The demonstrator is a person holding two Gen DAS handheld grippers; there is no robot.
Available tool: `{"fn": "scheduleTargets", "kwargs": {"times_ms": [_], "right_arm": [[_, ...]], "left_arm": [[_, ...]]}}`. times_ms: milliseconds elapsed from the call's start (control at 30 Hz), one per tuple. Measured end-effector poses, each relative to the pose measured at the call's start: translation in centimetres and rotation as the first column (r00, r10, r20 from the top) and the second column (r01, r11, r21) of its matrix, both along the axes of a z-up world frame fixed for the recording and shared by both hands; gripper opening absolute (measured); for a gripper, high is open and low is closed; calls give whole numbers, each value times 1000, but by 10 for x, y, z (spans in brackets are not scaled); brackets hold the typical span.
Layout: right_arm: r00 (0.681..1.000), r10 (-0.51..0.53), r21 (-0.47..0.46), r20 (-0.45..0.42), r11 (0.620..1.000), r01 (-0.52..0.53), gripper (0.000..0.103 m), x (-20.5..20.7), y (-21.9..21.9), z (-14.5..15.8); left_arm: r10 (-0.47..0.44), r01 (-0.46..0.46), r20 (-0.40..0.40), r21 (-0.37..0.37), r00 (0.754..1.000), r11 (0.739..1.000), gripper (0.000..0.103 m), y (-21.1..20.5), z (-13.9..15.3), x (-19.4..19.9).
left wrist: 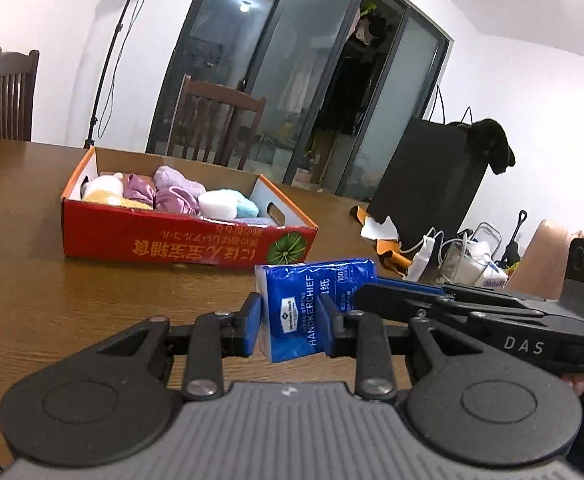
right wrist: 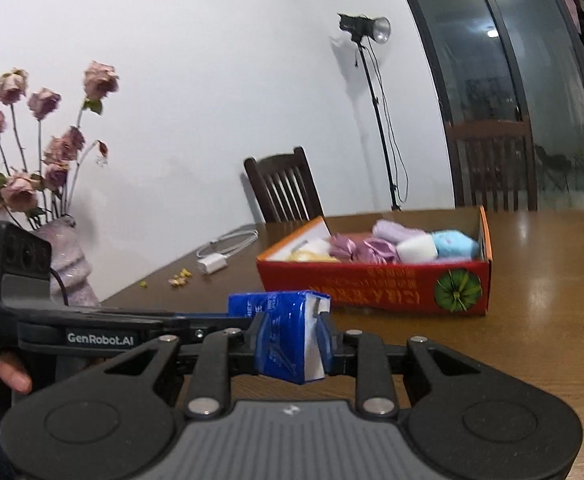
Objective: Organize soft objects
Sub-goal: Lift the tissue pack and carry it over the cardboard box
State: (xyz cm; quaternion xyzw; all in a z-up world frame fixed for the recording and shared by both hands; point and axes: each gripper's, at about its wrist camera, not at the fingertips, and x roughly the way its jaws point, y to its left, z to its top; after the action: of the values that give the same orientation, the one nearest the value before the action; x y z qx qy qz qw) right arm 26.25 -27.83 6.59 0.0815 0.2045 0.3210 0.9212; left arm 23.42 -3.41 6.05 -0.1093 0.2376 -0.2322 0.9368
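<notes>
- Here, the left gripper pinches one end of a blue tissue pack. Its blue pads press on both sides of the pack.
- The right gripper pinches the other end of the same pack. White tissue shows at that end.
- The pack is up in the air, above the brown table, just in front of the red box.
- The box sits on the table. It is full of soft things: yellow, purple, white and blue ones.
- Left of the box, in the right view, lie a white charger and some crumbs.
- Farther left of the box stands a vase with dry pink roses.
- Behind the box stand dark wooden chairs and a lamp stand.
</notes>
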Motion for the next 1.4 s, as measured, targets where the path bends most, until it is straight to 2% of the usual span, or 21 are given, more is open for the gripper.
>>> {"fn": "scheduleTargets", "kwargs": {"times_ms": [200,300,467,600,800,900,1000,1133,1233,1300,1333,1400], "right_arm": [[1000,-10,-2,22,1000,10,25,11,4,17],[1000,-22,-7,20,1000,22,25,42,6,29],[998,-46,4,-36,999,46,25,125,6,49],[989,-54,-14,-135,999,53,23,198,14,41],[964,-70,-85,-256,995,50,23,274,35,-7],[928,-53,-55,-369,998,35,23,300,38,-40],[908,-31,-41,-417,999,15,22,310,42,-59],[915,-48,-97,-401,995,10,23,310,55,-64],[917,-61,-102,-393,994,22,24,311,57,-65],[915,-76,-97,-395,994,41,31,307,51,-58],[922,-90,-108,-376,993,53,36,302,48,-52],[933,-114,-129,-342,989,73,38,291,41,-37]], "left_arm": [[10,-10,24,-2,1000,1000,30,-1,19,15],[7,-7,30,1,1000,1000,30,0,40,55],[-11,11,-42,-12,999,1000,29,3,59,143],[19,-17,-116,13,993,1000,28,4,48,209],[54,-33,-246,87,968,996,28,5,-5,274],[65,-36,-309,101,949,994,29,11,-29,289],[78,-42,-326,116,942,992,29,16,-37,294],[97,-48,-304,167,948,985,32,10,-39,298],[100,-52,-323,154,941,987,39,10,-36,300],[117,-74,-314,148,942,986,49,12,-28,294],[124,-81,-298,154,947,985,49,12,-22,287],[132,-87,-267,173,955,981,49,14,-6,273]]}}
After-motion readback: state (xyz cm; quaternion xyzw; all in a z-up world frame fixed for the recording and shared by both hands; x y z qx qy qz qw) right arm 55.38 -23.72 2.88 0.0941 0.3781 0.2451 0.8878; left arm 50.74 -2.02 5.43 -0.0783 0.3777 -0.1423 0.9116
